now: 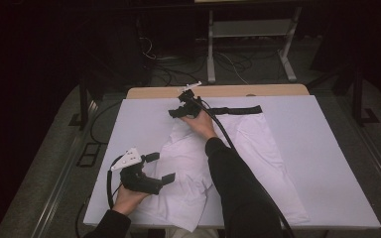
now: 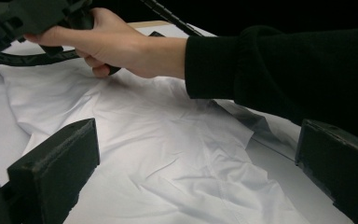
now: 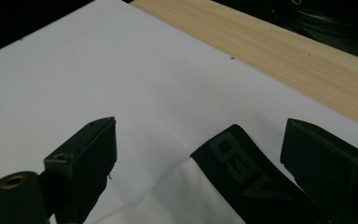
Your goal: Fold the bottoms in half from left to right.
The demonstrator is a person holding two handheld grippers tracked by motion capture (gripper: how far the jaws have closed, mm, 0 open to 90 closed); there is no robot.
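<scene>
Dim room — bright table, soft focus

Place: lab or test room | signs: dark surround; loose cables (image 1: pixel 178 69) on grey floor (image 1: pixel 54 163); metal stand (image 1: pixel 250 29); white-covered table (image 1: pixel 327 163)

The room is dark. The worktop (image 1: pixel 327 163) has a white cover, and a strip of light wood (image 1: pixel 258 90) shows along its far edge. The floor (image 1: pixel 44 163) around it is grey. Behind the worktop stands a pale metal frame (image 1: pixel 250 29) with two legs. Dark cables (image 1: pixel 178 69) lie tangled on the floor near it.
</scene>
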